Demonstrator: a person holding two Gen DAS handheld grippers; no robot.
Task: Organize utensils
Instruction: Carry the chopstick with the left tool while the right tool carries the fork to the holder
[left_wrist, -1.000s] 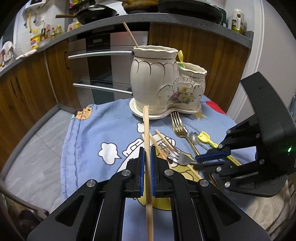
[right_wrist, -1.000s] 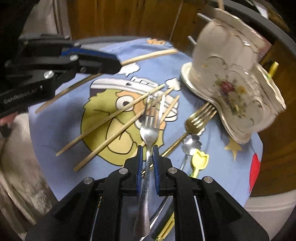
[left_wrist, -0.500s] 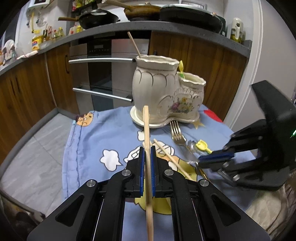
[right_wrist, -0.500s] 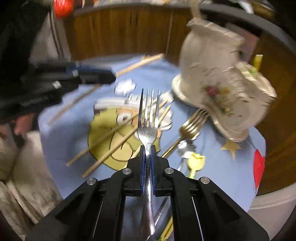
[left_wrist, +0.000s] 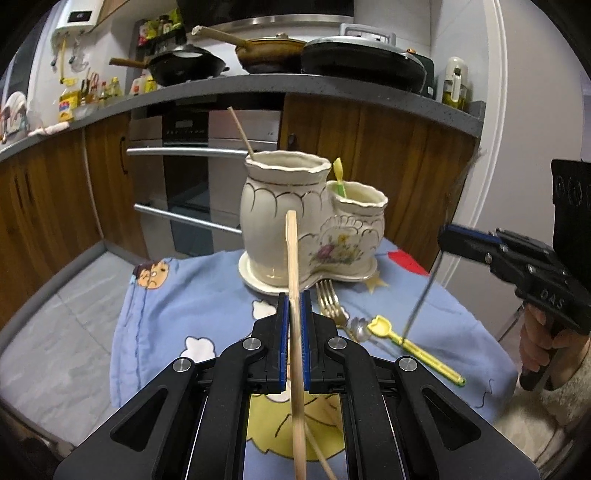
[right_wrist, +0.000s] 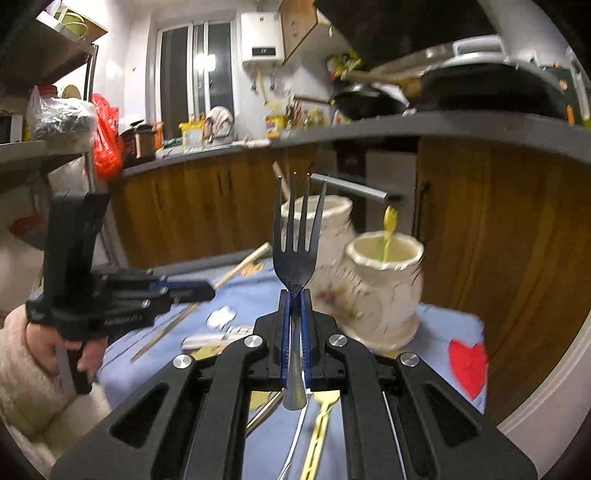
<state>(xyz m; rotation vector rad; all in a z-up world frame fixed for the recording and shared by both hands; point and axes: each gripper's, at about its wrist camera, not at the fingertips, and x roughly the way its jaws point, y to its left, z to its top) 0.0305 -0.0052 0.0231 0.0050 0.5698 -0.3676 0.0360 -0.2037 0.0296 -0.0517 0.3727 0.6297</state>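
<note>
Kitchen cabinets and a dark counter loaded with pans stood behind the small table, which was covered by a blue cartoon cloth (left_wrist: 207, 295). I had both hands loaded. My left gripper (left_wrist: 293, 332) was clamped on a wooden chopstick (left_wrist: 293, 266), its tip aimed toward the ceramic holder (left_wrist: 280, 221). My right gripper (right_wrist: 294, 332) was closed tight on the neck of a silver fork (right_wrist: 295, 251), tines up, raised clear of the cloth. I judged the sorting to be at an early stage. The tall pot of the holder already held one chopstick (left_wrist: 242, 131), and the small pot (right_wrist: 384, 284) held a yellow-green piece (right_wrist: 388, 232). A gold fork (left_wrist: 328, 299), a small silver spoon (left_wrist: 360, 326), a yellow shovel-ended spoon (left_wrist: 410, 343) and at least one more chopstick (right_wrist: 166, 328) lay loose on the cloth, so those, plus the two pieces I was carrying, were left to place. From the left wrist I could see the loose cutlery spread in front of the holder, and the fork hanging as a thin line below my right gripper; the tines were hidden there. From the right wrist I could see down to the small pot's rim and the tines plainly, also my left gripper from the side with the chopstick sticking out toward the holder, though that view was blurred.
</note>
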